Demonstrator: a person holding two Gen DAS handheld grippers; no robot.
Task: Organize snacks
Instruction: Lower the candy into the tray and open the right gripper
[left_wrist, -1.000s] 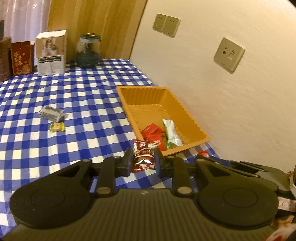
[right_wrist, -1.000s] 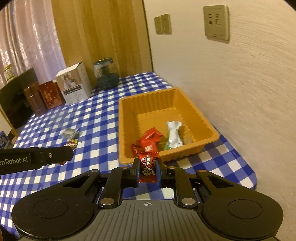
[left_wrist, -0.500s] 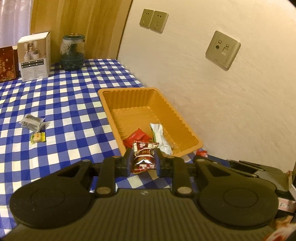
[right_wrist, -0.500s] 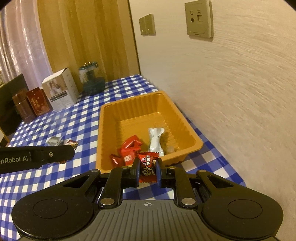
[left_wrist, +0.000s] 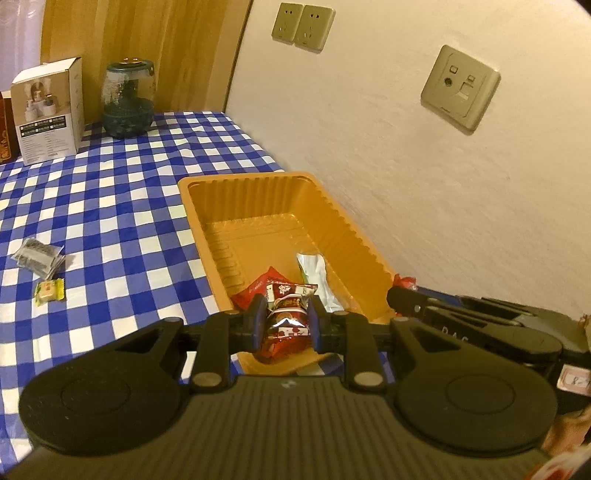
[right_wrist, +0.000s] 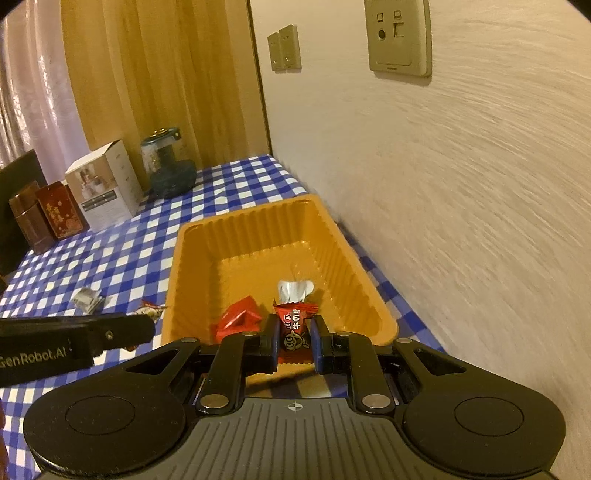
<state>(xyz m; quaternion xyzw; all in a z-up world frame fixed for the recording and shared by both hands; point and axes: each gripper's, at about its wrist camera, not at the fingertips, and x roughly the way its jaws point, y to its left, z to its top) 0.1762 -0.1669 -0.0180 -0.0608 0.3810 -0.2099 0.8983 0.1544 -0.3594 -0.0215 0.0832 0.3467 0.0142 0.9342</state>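
An orange tray lies on the checked table by the wall. It holds red packets and a silver-green packet. My left gripper is shut on a red-and-white candy over the tray's near end. My right gripper is shut on a red candy, also over the near end. The right gripper's fingers show at the right of the left wrist view.
A grey packet and a yellow-green candy lie on the cloth left of the tray. A white box, a glass jar and red boxes stand at the back. The wall runs along the right.
Both grippers have moved forward toward the wall with their candies, from before the tray's near rim to over its near end.
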